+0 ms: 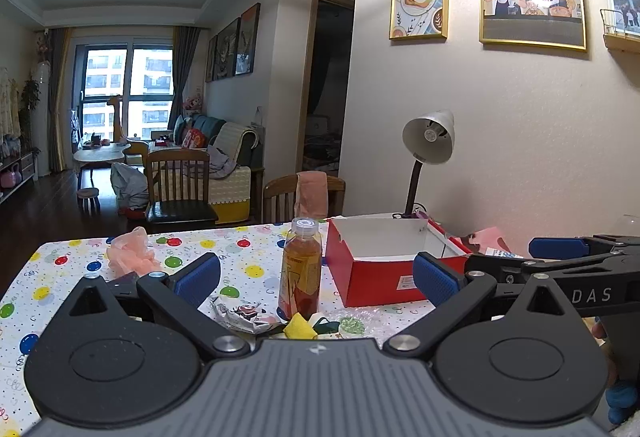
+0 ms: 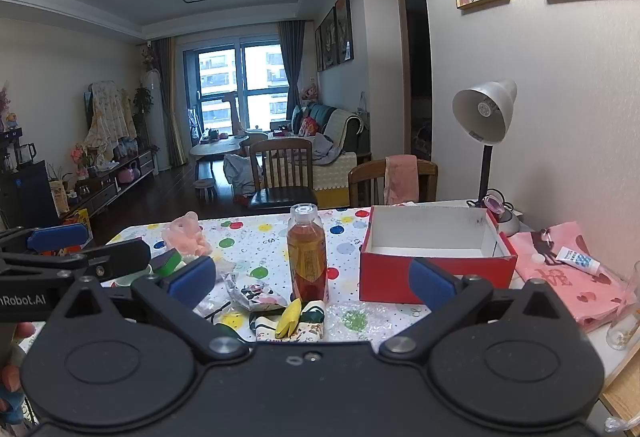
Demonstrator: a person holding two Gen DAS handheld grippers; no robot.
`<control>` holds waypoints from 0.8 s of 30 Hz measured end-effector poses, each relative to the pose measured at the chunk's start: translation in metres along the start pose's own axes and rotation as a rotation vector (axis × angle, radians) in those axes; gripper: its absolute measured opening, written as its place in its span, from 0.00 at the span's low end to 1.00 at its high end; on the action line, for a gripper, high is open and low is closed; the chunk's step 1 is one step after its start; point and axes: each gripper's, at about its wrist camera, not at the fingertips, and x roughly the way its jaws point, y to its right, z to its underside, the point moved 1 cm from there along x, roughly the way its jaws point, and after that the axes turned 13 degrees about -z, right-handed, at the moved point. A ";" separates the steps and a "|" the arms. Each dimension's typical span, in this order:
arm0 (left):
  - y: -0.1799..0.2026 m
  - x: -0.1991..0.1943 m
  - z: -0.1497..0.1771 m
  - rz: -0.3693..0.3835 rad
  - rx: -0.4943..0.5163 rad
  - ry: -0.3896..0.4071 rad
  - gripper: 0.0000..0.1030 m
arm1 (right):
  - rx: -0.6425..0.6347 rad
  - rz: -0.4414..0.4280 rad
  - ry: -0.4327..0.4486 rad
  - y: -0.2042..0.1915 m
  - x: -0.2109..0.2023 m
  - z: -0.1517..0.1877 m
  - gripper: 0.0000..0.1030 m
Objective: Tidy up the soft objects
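Observation:
An open red box (image 1: 374, 277) (image 2: 432, 273) with a white inside stands on the dotted tablecloth (image 1: 248, 253), right of a tea bottle (image 1: 301, 269) (image 2: 307, 257). Soft items lie in front of the bottle: a crumpled printed wrapper (image 1: 244, 313) (image 2: 256, 295), a yellow piece (image 1: 300, 327) (image 2: 290, 317), a patterned cloth (image 2: 292, 329) and bubble wrap (image 2: 354, 319). A pink fluffy item (image 1: 130, 253) (image 2: 186, 235) lies at the far left. My left gripper (image 1: 316, 277) is open and empty above the pile. My right gripper (image 2: 312, 283) is open and empty too.
A desk lamp (image 1: 428, 141) (image 2: 486, 113) stands behind the box by the wall. A pink printed cloth (image 2: 568, 277) with a small tube (image 2: 578, 259) lies right of the box. A glass (image 2: 626, 321) stands at the right edge. Wooden chairs (image 2: 282, 173) stand beyond the table.

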 end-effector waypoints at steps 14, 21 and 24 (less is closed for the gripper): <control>0.003 0.029 0.002 0.025 -0.012 -0.073 1.00 | 0.027 -0.026 -0.047 0.013 0.021 0.002 1.00; -0.003 0.062 0.016 -0.061 0.008 -0.135 1.00 | 0.004 -0.087 -0.111 0.029 0.051 0.008 1.00; -0.008 0.080 0.028 -0.085 0.023 -0.184 1.00 | -0.010 -0.107 -0.154 0.036 0.067 0.016 1.00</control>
